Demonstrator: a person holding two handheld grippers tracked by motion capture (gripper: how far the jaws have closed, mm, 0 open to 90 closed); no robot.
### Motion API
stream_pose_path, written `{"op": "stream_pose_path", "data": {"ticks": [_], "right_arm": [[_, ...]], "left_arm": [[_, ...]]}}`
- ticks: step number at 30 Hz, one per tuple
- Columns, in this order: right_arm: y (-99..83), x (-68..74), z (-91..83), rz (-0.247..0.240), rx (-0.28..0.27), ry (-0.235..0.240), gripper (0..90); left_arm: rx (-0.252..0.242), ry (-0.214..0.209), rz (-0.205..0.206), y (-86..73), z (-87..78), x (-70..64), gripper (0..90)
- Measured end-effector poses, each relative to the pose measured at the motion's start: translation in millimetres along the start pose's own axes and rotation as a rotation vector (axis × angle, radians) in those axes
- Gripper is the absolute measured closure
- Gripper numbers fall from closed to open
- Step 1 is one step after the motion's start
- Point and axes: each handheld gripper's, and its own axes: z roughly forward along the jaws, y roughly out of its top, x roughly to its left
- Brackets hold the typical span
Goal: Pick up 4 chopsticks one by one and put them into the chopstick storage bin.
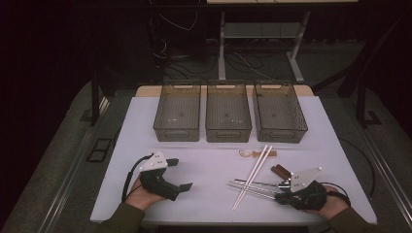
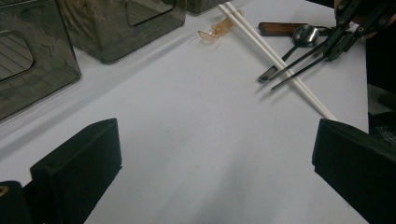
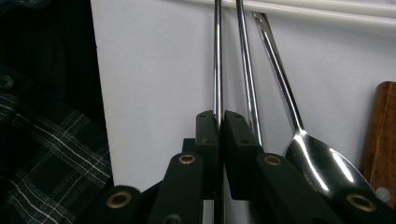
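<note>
Right gripper [image 1: 287,190] sits low at the near-right of the table, jaws pinched tight on one metal chopstick [image 3: 217,60]; its own view shows the rod clamped between the two black pads w/ no gap. A 2nd metal chopstick [image 3: 246,65] lies just beside it, outside the jaws, and a steel spoon [image 3: 322,163] rests next to that, bowl toward the gripper. Brown wooden handle [image 3: 384,135] at the far right of that view, beside the spoon bowl. Left gripper [image 1: 176,174] rests at the near-left, jaws spread wide w/ bare tabletop between them, holding nothing.

Surface: white table [image 1: 204,160], matte, evenly lit. Room around it is dark; cables and metal desk legs [image 1: 222,48] on the floor behind. Three smoky see-through bins in a row along the far edge: left bin [image 1: 178,111], middle bin [image 1: 228,112], right bin [image 1: 280,112], nearly touching side to side.

Pair of white chopsticks [image 1: 252,175] lies diagonal across the metal ones, centre-right. Small amber item [image 1: 248,153] near their far end; can't tell what it is.

Open room: wide bare stretch centre and left, between left gripper and the bins. Right gripper is close to the near edge and near-right corner; utensil cluster crowds that side. Plaid sleeve [image 3: 46,154] shows just off the table edge
</note>
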Motion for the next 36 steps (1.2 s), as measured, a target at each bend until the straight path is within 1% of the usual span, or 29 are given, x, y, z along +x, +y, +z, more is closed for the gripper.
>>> {"op": "stream_pose_path", "data": {"ticks": [2, 6, 8, 10, 12, 13, 16, 17, 18, 19, 21, 22, 23, 24, 28, 31, 35, 36], "right_arm": [[0.2, -0.2, -0.3, 0.001, -0.005, 0.001, 85.1], [0.9, -0.5, -2.7, 0.026, -0.027, 0.007, 85.1], [1.0, -1.7, -4.3, 0.031, -0.037, 0.007, 85.1], [2.1, -1.3, -6.2, 0.064, -0.067, 0.020, 85.1], [3.0, -1.6, -7.9, 0.081, -0.085, 0.030, 85.1], [3.0, -1.6, -7.9, 0.081, -0.085, 0.030, 85.1], [4.4, -3.1, -10.8, 0.102, -0.120, 0.040, 85.1], [6.2, -3.6, -13.6, 0.123, -0.142, 0.036, 85.0], [6.2, -3.6, -13.6, 0.123, -0.142, 0.036, 85.0], [7.4, -3.8, -14.9, 0.135, -0.154, 0.036, 85.1], [11.6, -4.1, -18.1, 0.164, -0.182, 0.028, 85.1], [11.6, -4.1, -18.1, 0.164, -0.182, 0.028, 85.1], [15.1, -4.6, -19.9, 0.181, -0.201, 0.023, 85.1], [15.1, -4.6, -19.9, 0.181, -0.201, 0.023, 85.1], [24.3, -6.3, -25.2, 0.205, -0.240, 0.010, 85.1], [32.1, -7.2, -28.8, 0.211, -0.260, -0.017, 85.1], [41.3, -8.7, -30.5, 0.234, -0.273, -0.038, 85.0], [46.3, -10.4, -30.7, 0.240, -0.281, -0.041, 85.1]], "left_arm": [[-0.003, -0.001, -0.001, -0.1, 0.4, -0.1, 0.0], [-0.003, -0.003, 0.000, -0.2, 1.4, -0.5, 0.0], [0.003, -0.004, 0.001, -0.1, 1.5, -0.6, 0.1], [0.003, -0.005, -0.001, -0.1, 2.2, -1.2, 0.0], [0.009, -0.009, 0.005, -0.2, 2.8, -1.3, 0.0], [0.010, -0.010, 0.005, -0.2, 3.2, -1.5, 0.0], [0.012, -0.015, 0.000, -0.4, 4.9, -1.9, 0.1], [0.014, -0.015, 0.000, -0.6, 5.6, -2.0, 0.0], [0.015, -0.016, 0.000, -0.6, 6.3, -2.2, 0.0], [0.010, -0.018, -0.002, -0.8, 6.9, -2.7, 0.1], [0.009, -0.019, -0.001, -0.8, 7.5, -3.1, 0.0], [0.009, -0.019, -0.001, -0.7, 7.7, -3.3, 0.0], [0.008, -0.020, -0.003, -0.8, 8.0, -3.4, 0.0], [0.011, -0.022, -0.004, -0.7, 8.2, -3.4, 0.0], [0.017, -0.026, -0.002, -0.5, 10.7, -4.1, 0.0], [0.015, -0.026, 0.002, -0.3, 10.4, -4.7, 0.0], [0.011, -0.029, 0.003, -0.3, 9.9, -4.3, 0.2], [0.013, -0.030, 0.003, -0.4, 10.1, -4.4, 0.2]]}}
